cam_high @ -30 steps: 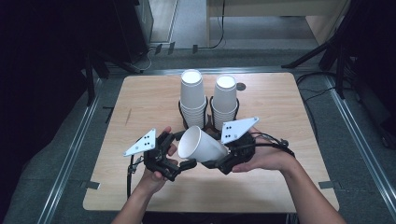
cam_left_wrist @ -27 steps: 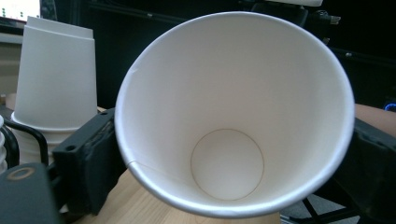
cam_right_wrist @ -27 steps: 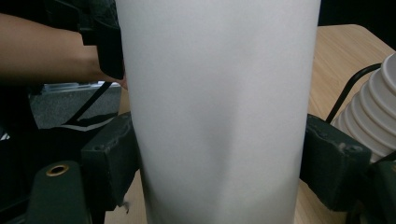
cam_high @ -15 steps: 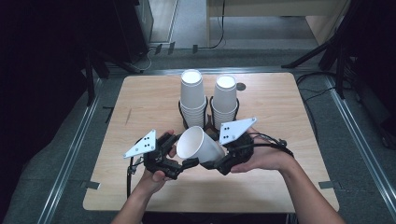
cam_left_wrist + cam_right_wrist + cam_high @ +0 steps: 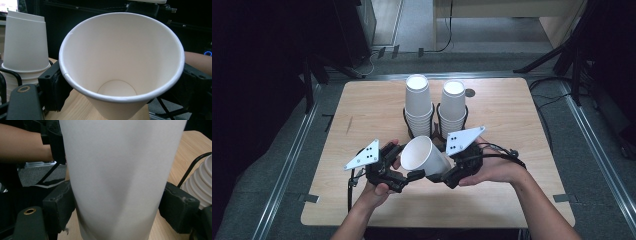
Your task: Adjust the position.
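Above the near middle of the wooden table [image 5: 362,115], a white paper cup [image 5: 424,156] lies on its side between the two grippers, its open mouth turned toward the person's left. Compared with a second ago, the cup and both hands sit in the same spot; what differs is the left gripper [image 5: 408,176], whose jaws stood wide then and have just been closing, so that now they are narrow and press on the cup near its rim. In the left gripper view the black padded jaws bear against the rolled rim on either side of the cup [image 5: 120,60], and the smooth tapering inside runs down to a round flat bottom. The right gripper [image 5: 451,172] holds the cup as before: in the right gripper view its foam-faced pads clamp the matte white wall of the cup [image 5: 117,177] from both sides, and the wall shows a faint dent between them. Each gripper carries a grey three-cornered plate with dark dots. Behind them, two stacks of ribbed white paper cups [image 5: 419,102] stand upright side by side in black wire holders, well apart from the table's edge. The tabletop is pale, grained wood with rounded corners.
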Available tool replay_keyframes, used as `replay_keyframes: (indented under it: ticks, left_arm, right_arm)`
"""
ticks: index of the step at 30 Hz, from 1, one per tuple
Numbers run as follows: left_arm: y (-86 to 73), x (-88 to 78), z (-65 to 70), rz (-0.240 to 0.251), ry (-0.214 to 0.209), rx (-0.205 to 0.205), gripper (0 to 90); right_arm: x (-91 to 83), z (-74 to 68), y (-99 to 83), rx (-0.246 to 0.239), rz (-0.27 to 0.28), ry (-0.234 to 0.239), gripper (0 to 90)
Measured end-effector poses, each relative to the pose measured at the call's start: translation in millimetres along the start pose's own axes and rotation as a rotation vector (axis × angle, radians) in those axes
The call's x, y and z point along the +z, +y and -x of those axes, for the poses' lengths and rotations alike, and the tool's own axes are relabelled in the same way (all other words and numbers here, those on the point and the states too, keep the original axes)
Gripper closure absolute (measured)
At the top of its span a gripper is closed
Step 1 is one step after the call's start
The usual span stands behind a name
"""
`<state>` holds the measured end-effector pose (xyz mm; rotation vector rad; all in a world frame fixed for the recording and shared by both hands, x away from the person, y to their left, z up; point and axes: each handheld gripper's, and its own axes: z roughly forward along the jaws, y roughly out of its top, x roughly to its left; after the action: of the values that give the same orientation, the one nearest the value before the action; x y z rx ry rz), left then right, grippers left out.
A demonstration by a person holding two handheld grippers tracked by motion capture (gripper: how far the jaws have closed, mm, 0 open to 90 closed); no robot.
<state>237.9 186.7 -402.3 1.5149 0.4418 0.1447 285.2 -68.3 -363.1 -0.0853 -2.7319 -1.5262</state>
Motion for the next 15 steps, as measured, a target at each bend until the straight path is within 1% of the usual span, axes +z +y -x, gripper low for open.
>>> replay_keyframes:
  ticks: [2,4,8,12,15]
  left_arm:
    - [0.1,-0.5,-0.4,0.001,0.000,-0.002,13.6]
    - [0.2,-1.2,-0.9,0.000,0.000,-0.003,13.6]
    - [0.0,-2.0,-1.6,-0.004,-0.002,-0.004,13.7]
    - [1.5,-3.6,-2.2,-0.005,0.000,-0.004,13.9]
    - [3.0,-4.5,-2.7,-0.012,0.004,0.004,13.9]
  right_arm:
    - [0.6,-0.3,-0.2,-0.001,0.000,0.001,18.3]
    - [1.7,-0.3,-0.3,0.007,-0.004,0.006,13.6]
    - [2.1,0.1,-0.7,0.025,0.007,0.015,12.5]
    - [3.0,1.1,-3.8,0.050,0.017,0.018,7.9]
    - [2.2,2.8,-7.8,0.084,0.049,0.023,6.2]
